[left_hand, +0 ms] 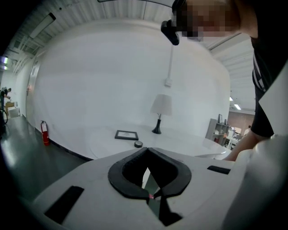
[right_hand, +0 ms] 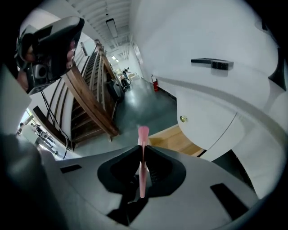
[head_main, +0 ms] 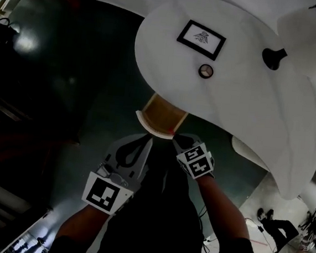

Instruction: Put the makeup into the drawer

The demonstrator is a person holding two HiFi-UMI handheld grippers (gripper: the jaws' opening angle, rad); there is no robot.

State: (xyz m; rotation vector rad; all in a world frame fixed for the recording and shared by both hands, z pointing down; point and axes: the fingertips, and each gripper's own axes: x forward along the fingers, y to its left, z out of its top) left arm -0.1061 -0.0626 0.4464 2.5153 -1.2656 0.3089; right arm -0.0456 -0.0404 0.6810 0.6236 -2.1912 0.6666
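A slim pink makeup stick is clamped upright between the jaws of my right gripper, its pink tip poking out past them. Beyond it lies the open drawer with a wooden floor, and a white front with a brass knob. In the head view the drawer juts from under the white table, and my right gripper hovers at its front edge. My left gripper sits just left of it, below the drawer. Seen in the left gripper view, the left gripper is shut with nothing in it.
On the white table stand a black picture frame, a small round compact and a lamp. A wooden staircase rises at the left of the right gripper view. Dark floor surrounds the table.
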